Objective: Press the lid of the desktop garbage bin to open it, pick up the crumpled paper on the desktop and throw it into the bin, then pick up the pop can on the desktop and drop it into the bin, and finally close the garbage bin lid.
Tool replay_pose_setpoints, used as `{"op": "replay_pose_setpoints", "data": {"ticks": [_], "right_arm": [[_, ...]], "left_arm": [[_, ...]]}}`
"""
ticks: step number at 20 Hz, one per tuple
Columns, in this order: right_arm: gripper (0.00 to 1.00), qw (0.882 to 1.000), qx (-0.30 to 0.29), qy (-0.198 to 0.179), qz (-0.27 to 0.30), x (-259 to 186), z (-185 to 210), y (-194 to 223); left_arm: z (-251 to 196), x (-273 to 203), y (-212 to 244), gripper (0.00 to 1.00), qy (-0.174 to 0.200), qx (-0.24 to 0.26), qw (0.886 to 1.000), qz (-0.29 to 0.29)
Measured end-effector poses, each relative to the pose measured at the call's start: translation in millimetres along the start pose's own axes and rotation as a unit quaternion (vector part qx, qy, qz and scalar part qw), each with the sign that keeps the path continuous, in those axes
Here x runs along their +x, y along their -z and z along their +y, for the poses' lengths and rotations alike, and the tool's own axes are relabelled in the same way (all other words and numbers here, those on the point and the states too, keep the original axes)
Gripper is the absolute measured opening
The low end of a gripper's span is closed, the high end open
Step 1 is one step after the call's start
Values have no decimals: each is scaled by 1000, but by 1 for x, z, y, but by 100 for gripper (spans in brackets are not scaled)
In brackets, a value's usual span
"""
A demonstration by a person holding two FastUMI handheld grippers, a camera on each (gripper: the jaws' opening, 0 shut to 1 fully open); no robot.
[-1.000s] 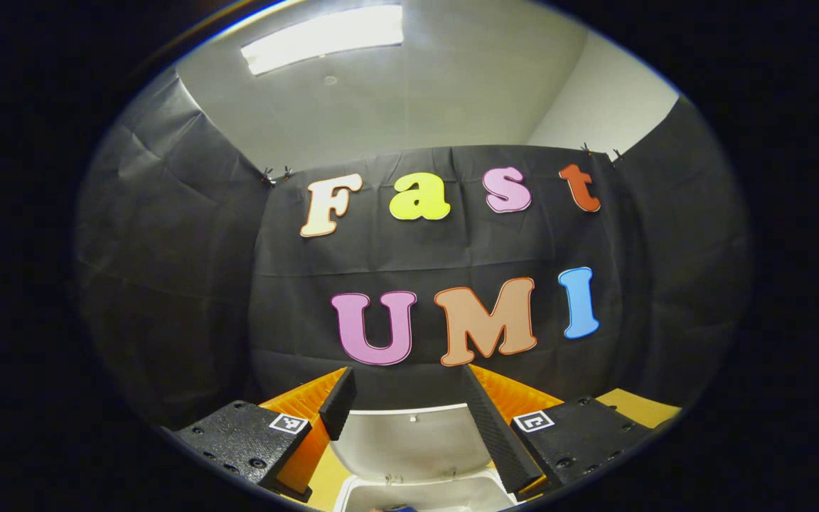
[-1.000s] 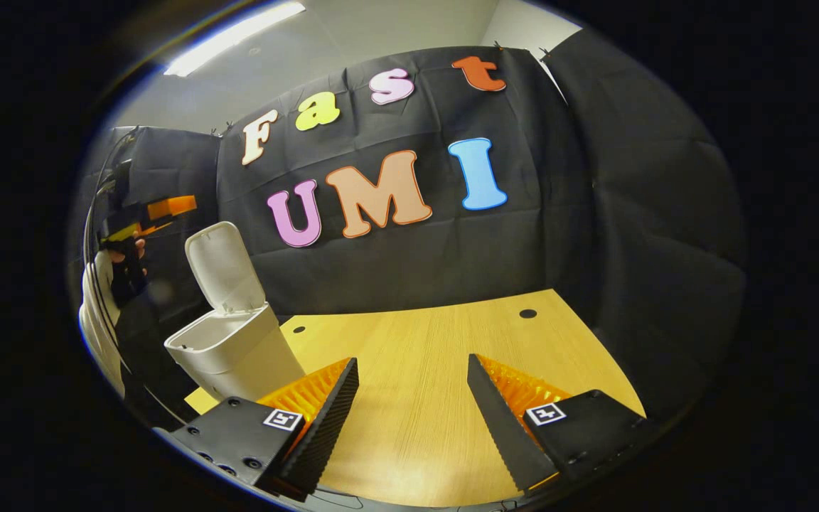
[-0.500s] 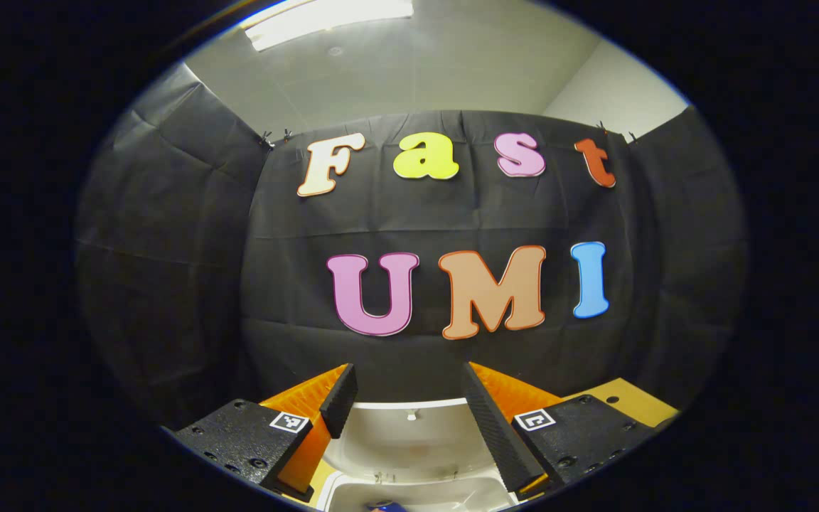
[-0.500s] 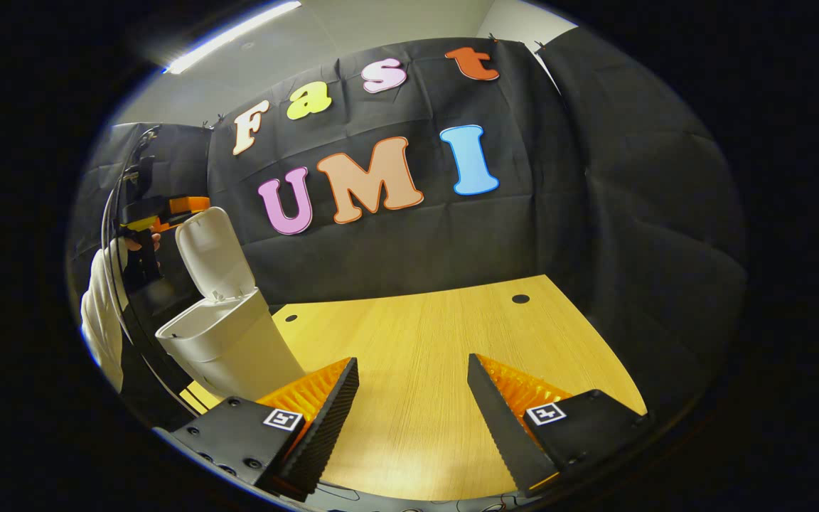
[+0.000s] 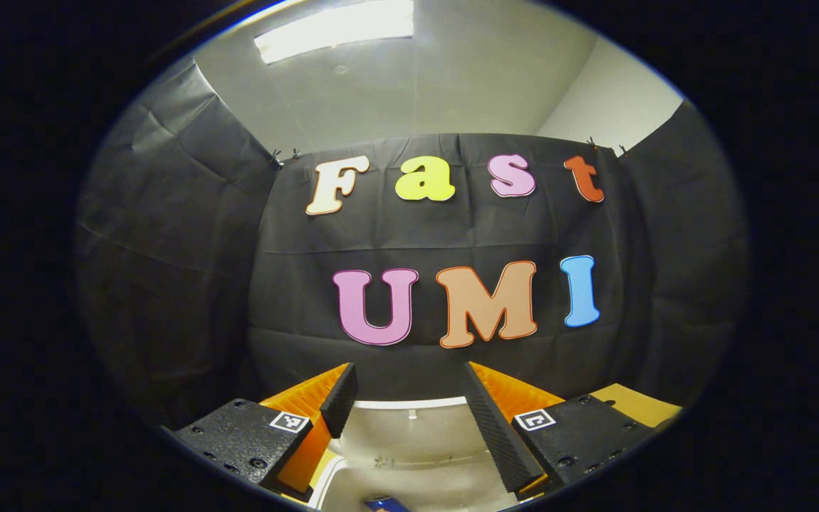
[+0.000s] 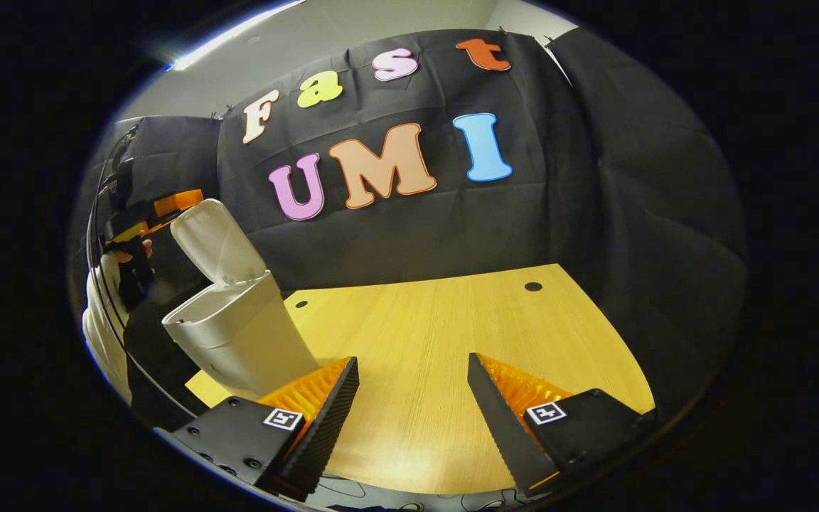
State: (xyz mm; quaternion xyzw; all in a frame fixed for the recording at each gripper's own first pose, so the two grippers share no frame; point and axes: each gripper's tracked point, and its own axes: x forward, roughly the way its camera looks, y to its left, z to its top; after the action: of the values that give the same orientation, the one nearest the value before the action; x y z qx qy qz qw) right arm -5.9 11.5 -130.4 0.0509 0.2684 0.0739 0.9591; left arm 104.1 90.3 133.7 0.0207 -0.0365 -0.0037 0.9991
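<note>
In the left gripper view, the left gripper point(image 5: 406, 398) stood with its jaws wide apart and nothing between them, poised directly over the garbage bin point(image 5: 338, 491), whose mouth lay just below and ahead of the fingertips. The raised lid point(image 5: 409, 427) showed its pale underside between the two fingers, standing up on the far side of the opening, so the lid's top edge lay a little forward of the gripper and at about fingertip height. A scrap of blue, probably the pop can point(image 5: 387, 505), lay down inside the bin at the bottom edge of the view; the crumpled paper could not be made out. In the right gripper view, the right gripper point(image 6: 413, 387) was likewise spread open and empty, low over the bare wooden surface point(image 6: 452, 327), with the bin point(image 6: 239, 341) well off to its left. There the lid point(image 6: 214, 238) tilted up and back from its hinge, and the left gripper point(image 6: 168, 206), held in a hand point(image 6: 132, 249), sat just beside the lid's upper edge, far nearer than the right one. Judging from this, only the closing remained, and it would fall to the left gripper to push the lid forward and down over the opening.
</note>
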Motion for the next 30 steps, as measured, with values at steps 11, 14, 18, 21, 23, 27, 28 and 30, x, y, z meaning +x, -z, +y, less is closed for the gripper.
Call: {"op": "replay_pose_setpoints", "data": {"ticks": [11,14,18,21,23,27,28,30], "right_arm": [[98,999,-4,-38,15,-3,20,12],[98,999,-1,-45,16,-5,24,10],[98,999,-5,-40,15,-10,20,12],[98,999,-4,-34,19,-12,18,16],[98,999,-2,-31,25,-12,17,19],[98,999,-4,-30,34,-14,18,26],[98,999,-5,-30,35,-14,20,26],[98,999,-7,-30,39,-13,20,30]], "left_arm": [[-2,-86,58,94,-56,22,998,-12],[-3,-88,80,89,-70,34,997,-8],[-5,-93,122,89,-72,31,996,38],[-5,-95,122,90,-76,28,996,23],[-6,-95,122,90,-73,42,996,1],[0,-105,115,90,-91,40,992,-74],[1,-105,116,90,-99,31,991,-84],[-1,-107,119,90,-102,20,991,-84]]}}
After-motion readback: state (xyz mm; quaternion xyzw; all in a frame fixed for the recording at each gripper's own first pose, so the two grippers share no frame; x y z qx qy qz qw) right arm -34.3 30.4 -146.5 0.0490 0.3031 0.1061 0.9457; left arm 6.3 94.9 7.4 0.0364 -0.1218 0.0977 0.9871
